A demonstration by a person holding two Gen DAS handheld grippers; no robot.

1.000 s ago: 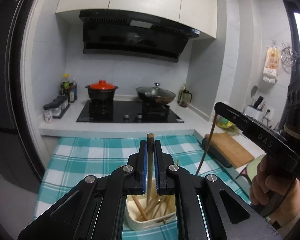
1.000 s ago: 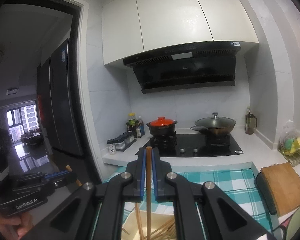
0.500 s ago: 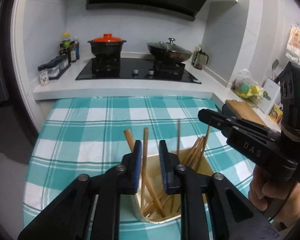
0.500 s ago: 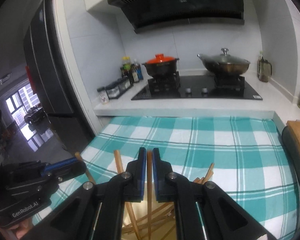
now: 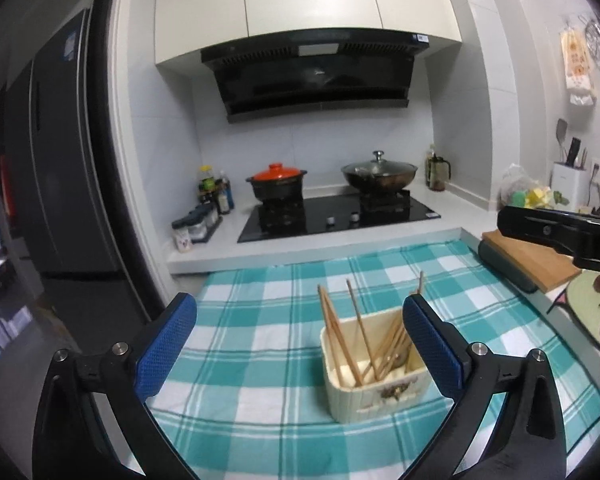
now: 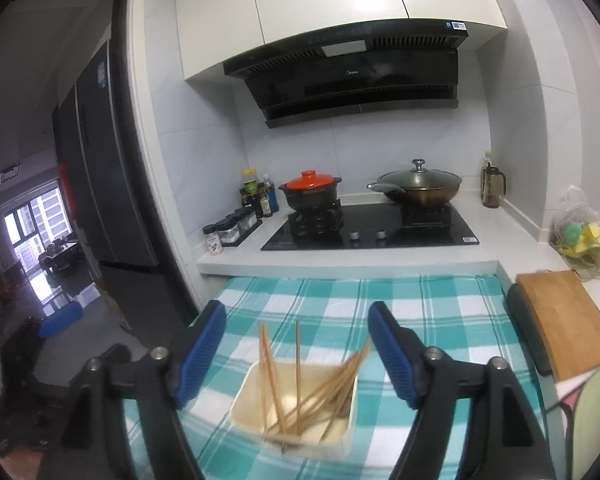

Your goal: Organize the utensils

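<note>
Both claws have released: left claw (image 5: pixel 300 332) and right claw (image 6: pixel 296 348) gape wide, empty, above chopsticks (image 6: pixel 298 376).

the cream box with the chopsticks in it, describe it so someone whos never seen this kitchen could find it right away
Start at the teal and white checked tablecloth in front of the black stovetop. On it stands one small cream box, open at the top, with wooden chopsticks leaning out. It is the only container on the cloth; the wooden cutting board lies off to the right.
</note>
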